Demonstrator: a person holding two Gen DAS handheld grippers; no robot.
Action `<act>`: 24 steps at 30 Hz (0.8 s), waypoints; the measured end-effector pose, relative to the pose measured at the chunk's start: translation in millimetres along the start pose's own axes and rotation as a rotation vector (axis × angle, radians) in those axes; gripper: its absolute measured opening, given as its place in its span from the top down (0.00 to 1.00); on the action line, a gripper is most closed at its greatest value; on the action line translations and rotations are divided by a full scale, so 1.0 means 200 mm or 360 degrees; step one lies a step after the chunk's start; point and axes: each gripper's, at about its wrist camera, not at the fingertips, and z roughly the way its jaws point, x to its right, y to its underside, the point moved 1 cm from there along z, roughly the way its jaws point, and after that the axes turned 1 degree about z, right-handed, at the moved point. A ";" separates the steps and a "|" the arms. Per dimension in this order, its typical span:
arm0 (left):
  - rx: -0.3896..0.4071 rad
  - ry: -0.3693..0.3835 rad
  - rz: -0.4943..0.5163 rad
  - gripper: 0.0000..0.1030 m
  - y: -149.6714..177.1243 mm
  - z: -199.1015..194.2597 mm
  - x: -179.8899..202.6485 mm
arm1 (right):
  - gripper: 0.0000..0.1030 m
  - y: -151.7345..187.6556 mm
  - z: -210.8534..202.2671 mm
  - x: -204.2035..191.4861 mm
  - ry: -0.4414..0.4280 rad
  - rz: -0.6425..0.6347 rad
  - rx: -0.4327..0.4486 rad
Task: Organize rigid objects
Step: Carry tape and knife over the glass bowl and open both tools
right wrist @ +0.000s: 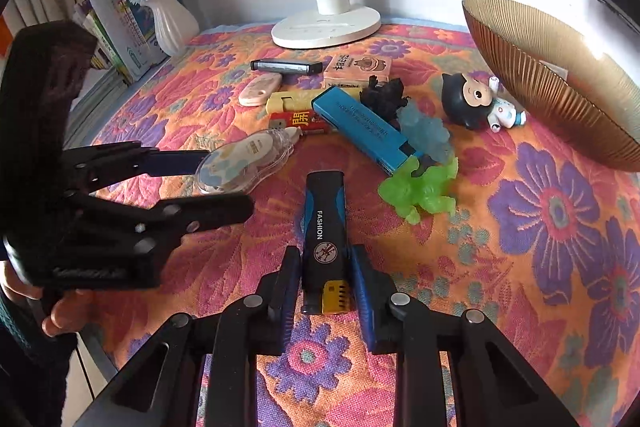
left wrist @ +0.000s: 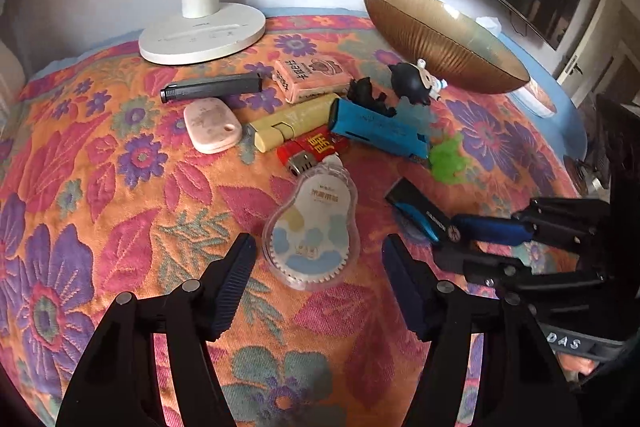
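Hiding under blue lighter (right wrist: 362, 125): most of red lighter (right wrist: 298, 121).

Cloth cover (right wrist: 520, 267) on worktop: woven, rough, matt floral. Bowl (right wrist: 560, 95): ribbed, gold, glossy sheen. Lamp base (right wrist: 326, 27): smooth white plastic. Correction tape case (left wrist: 312, 227): clear glossy plastic. Black-blue lighter (right wrist: 322, 223): smooth plastic, metal-looking yellow cap. Green figure (right wrist: 420, 191): translucent, rubbery-looking. Right gripper (right wrist: 325, 279) pads: ribbed, matt blue.
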 end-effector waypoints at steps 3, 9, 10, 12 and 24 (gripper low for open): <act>0.0013 -0.0077 0.0039 0.56 -0.01 0.01 0.04 | 0.77 0.02 0.00 -0.05 0.0093 -0.0073 0.0030; 0.0158 -0.0018 0.0038 0.56 -0.04 -0.18 0.12 | 0.78 0.03 -0.13 -0.04 0.0078 -0.0056 0.0086; 0.0209 -0.0012 0.0047 0.56 -0.07 -0.24 0.15 | 0.78 0.00 -0.22 0.01 0.0089 -0.0023 0.0150; 0.0321 0.0012 0.0067 0.56 -0.17 -0.35 0.20 | 0.78 -0.08 -0.39 0.10 0.0169 0.0033 0.0282; 0.0355 0.0216 0.0089 0.56 -0.75 -0.06 0.57 | 0.78 -0.34 -0.66 0.97 0.0464 0.0760 0.0422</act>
